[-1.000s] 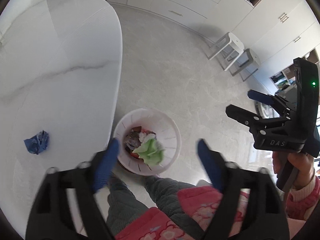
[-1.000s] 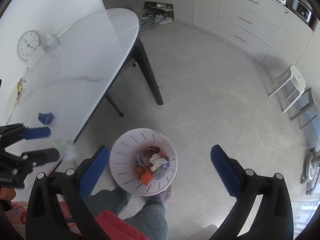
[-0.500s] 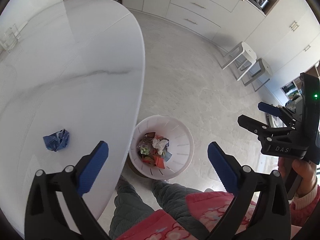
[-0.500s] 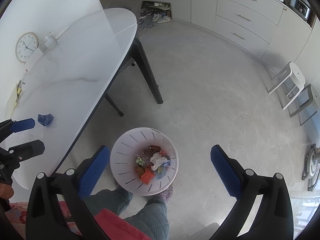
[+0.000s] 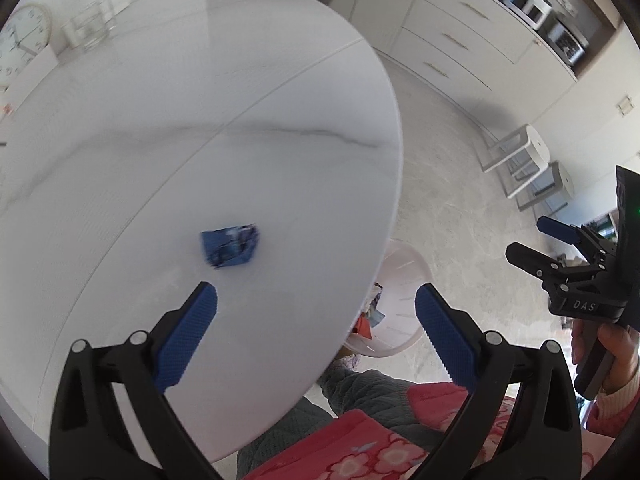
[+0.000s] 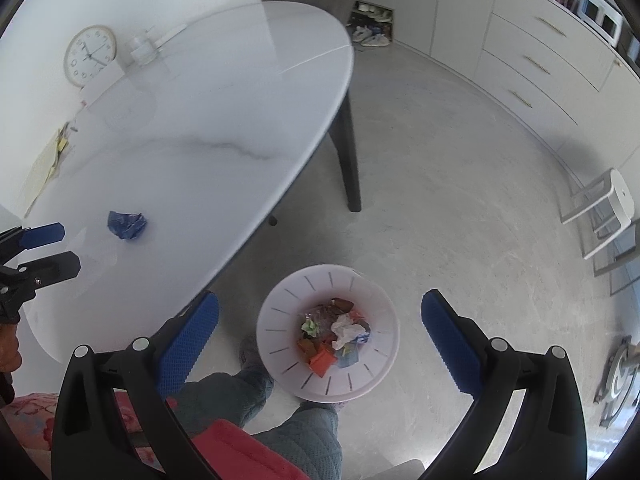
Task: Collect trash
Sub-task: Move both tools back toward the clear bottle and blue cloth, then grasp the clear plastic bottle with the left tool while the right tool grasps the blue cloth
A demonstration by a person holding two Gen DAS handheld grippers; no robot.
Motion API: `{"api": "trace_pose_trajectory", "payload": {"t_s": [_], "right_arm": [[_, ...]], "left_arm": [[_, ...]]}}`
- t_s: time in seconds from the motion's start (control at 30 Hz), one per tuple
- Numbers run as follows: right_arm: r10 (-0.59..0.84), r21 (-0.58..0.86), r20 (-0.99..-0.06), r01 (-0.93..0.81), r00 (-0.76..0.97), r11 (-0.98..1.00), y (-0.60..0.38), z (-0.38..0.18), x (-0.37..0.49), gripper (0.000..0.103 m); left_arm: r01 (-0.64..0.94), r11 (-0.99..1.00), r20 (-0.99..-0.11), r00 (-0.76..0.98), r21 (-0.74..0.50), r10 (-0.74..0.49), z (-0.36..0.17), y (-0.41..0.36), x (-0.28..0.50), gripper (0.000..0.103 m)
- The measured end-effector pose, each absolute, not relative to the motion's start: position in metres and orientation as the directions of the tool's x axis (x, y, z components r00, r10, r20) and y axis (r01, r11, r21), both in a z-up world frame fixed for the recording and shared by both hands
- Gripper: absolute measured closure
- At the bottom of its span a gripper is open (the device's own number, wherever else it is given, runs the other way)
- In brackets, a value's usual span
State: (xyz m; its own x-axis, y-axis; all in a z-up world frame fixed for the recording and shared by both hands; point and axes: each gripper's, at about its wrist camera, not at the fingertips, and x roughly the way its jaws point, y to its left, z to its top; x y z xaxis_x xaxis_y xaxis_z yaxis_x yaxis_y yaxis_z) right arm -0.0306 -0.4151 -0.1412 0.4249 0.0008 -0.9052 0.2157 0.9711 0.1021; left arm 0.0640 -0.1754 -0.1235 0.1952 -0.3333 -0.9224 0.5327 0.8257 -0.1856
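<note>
Trash left to collect comes down to one crumpled blue wrapper [image 5: 230, 250] lying alone on the white marble table [image 5: 200, 120], well in from the rim. The left gripper [image 5: 316, 330] hangs above the tabletop with its blue pads spread wide and nothing between them, the wrapper just ahead of its left finger, so it looks lined up for a pick rather than holding anything. The right gripper [image 6: 320, 338] is likewise released and empty, poised over the white slotted bin [image 6: 280, 312] on the floor beside the table. That bin already holds mixed scraps and sits close to the person's legs, probably so each piece needs only a short carry off the table edge.
</note>
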Motion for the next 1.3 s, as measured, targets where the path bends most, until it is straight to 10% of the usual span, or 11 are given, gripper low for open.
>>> {"api": "trace_pose_trajectory", "payload": {"t_s": [0.37,1.07,1.2,1.3], "right_arm": [[0.033,0.093,-0.909,0.126,0.415,0.988,-0.377,-0.139,-0.001,0.003],[0.048,0.092,-0.934,0.109,0.353,0.99,-0.309,-0.149,0.031,0.003],[0.049,0.095,-0.938,0.118,0.344,0.988,-0.303,-0.151,0.035,0.003],[0.052,0.098,-0.939,0.12,0.339,0.988,-0.298,-0.152,0.04,0.003]], "left_arm": [[0.49,0.858,-0.921,0.245,-0.153,-0.303,-0.124,-0.131,0.074,0.008],[0.91,0.406,-0.973,0.019,-0.078,-0.228,-0.193,-0.106,0.1,0.008],[0.923,0.372,-0.973,-0.014,-0.101,-0.229,-0.199,-0.107,0.103,0.036],[0.908,0.392,-0.966,-0.044,-0.145,-0.254,-0.198,-0.104,0.108,0.039]]}}
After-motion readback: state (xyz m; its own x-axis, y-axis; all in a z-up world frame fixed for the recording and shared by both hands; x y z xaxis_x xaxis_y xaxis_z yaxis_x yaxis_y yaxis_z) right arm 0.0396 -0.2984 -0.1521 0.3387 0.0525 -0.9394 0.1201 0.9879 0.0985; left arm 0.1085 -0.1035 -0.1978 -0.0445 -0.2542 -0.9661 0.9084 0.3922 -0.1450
